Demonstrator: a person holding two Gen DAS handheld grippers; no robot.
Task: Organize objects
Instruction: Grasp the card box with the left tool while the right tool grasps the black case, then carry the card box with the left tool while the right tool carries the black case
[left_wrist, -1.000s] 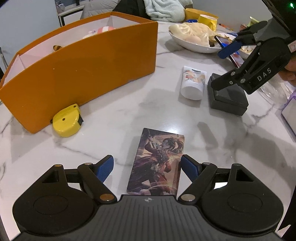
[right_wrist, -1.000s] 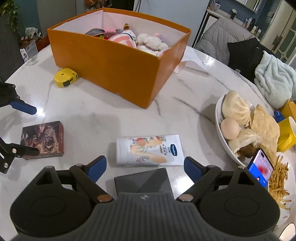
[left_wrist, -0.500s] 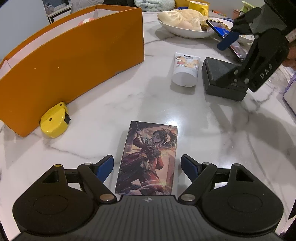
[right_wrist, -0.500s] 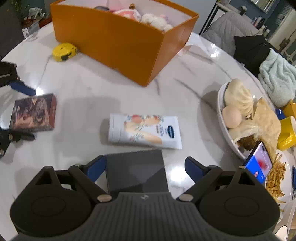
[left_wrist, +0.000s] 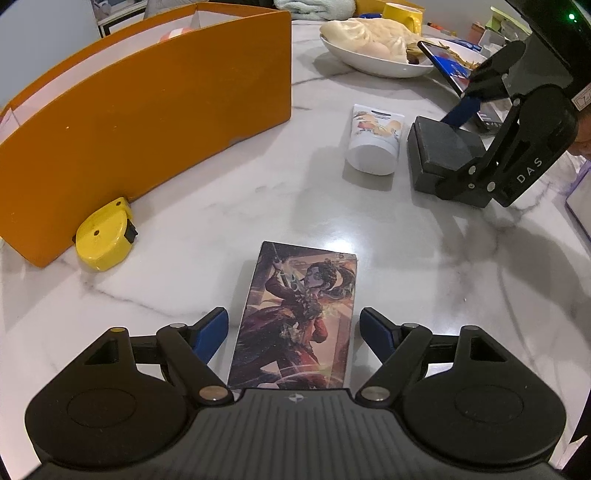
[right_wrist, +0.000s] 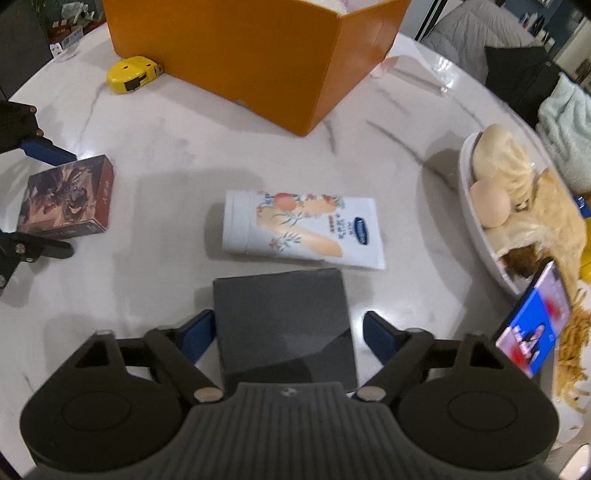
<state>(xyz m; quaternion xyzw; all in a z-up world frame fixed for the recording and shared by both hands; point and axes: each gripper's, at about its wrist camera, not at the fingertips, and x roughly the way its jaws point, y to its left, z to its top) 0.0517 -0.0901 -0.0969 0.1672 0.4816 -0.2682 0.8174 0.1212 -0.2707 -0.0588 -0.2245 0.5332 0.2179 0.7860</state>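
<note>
Both grippers had advanced: the left gripper (left_wrist: 293, 325), jaws wide, straddled the illustrated card box (left_wrist: 295, 317) on the marble table (left_wrist: 221, 206); the right gripper (right_wrist: 286, 332), also wide, straddled the dark grey box (right_wrist: 282, 325).

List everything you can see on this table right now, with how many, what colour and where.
Storage box: one, orange, far left of the table, toys inside.
Tape measure: one, yellow, against the storage box's near wall.
Card box: one, illustrated, dark red, between the left gripper's open fingers.
Cream tube: one, white with peach print, lying mid-table.
Dark box: one, grey-black, between the right gripper's open fingers.
Bowl: one, white, right side, holding buns and an egg.
Phone: one, screen lit, propped beside the bowl.
Mug: one, yellow, far edge.
Table: one, white marble.
Left gripper: black, blue pads, open.
Right gripper: black, blue pads, open.
</note>
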